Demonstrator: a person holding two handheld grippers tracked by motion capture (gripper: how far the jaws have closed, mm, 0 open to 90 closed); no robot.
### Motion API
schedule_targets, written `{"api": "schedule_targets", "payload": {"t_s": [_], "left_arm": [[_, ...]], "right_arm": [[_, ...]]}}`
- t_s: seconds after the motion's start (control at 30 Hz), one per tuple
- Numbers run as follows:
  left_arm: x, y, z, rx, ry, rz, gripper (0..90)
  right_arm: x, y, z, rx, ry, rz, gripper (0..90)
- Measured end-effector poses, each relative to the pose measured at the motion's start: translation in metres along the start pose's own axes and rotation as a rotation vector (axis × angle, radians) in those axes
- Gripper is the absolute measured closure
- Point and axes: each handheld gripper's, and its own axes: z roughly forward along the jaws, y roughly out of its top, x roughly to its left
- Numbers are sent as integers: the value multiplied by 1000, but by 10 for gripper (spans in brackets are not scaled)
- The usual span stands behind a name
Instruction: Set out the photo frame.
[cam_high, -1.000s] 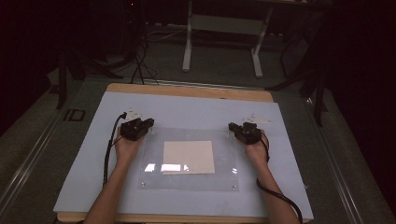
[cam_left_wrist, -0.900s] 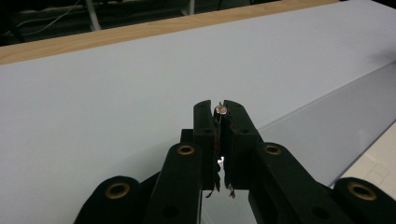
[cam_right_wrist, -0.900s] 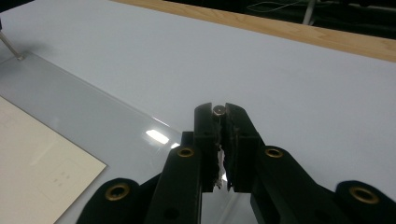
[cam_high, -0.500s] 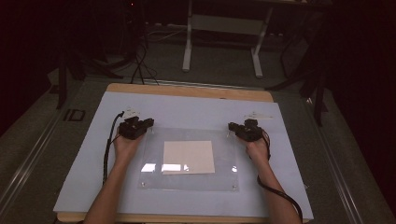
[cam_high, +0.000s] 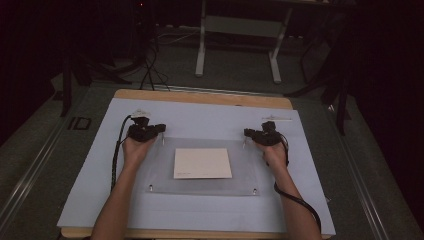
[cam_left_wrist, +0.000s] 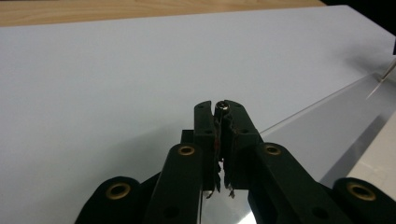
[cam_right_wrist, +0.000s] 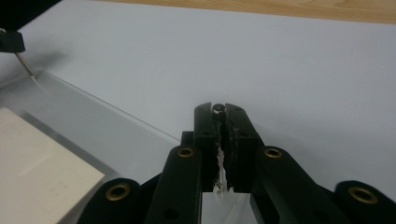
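Observation:
A clear acrylic plate (cam_high: 162, 175) lies on a pale blue mat (cam_high: 200, 117), with a white sheet of paper (cam_high: 202, 163) under its middle. My left gripper (cam_high: 159, 131) is at the plate's far left corner. Its jaws are shut on a small round-headed metal screw (cam_left_wrist: 222, 106) held at the tips of the left gripper (cam_left_wrist: 221, 109). My right gripper (cam_high: 247, 134) is at the far right corner. The right gripper (cam_right_wrist: 218, 110) is likewise shut on a small screw (cam_right_wrist: 217, 108). Both gripper views show the plate's edge (cam_left_wrist: 327, 135) (cam_right_wrist: 93, 119).
The mat covers a wooden table (cam_high: 200, 97). Small screws stand at the plate's near corners (cam_high: 150, 188) (cam_high: 254, 190). A thin pale object (cam_high: 275, 118) lies on the mat beyond the right gripper. Dark floor, cables and a table frame (cam_high: 235, 45) lie beyond.
My left gripper has shifted a little toward the far side of the table. The right gripper has stayed in place. Both remain shut.

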Motion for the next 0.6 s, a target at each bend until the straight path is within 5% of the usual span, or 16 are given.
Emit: {"api": "schedule_targets", "payload": {"t_s": [0.4, 0.6], "left_arm": [[13, 12, 19, 23, 2, -139, 851], [15, 14, 28, 38, 23, -195, 846]], "right_arm": [[-9, 12, 16, 15, -26, 89, 845], [-8, 17, 21, 38, -73, 72, 798]]}}
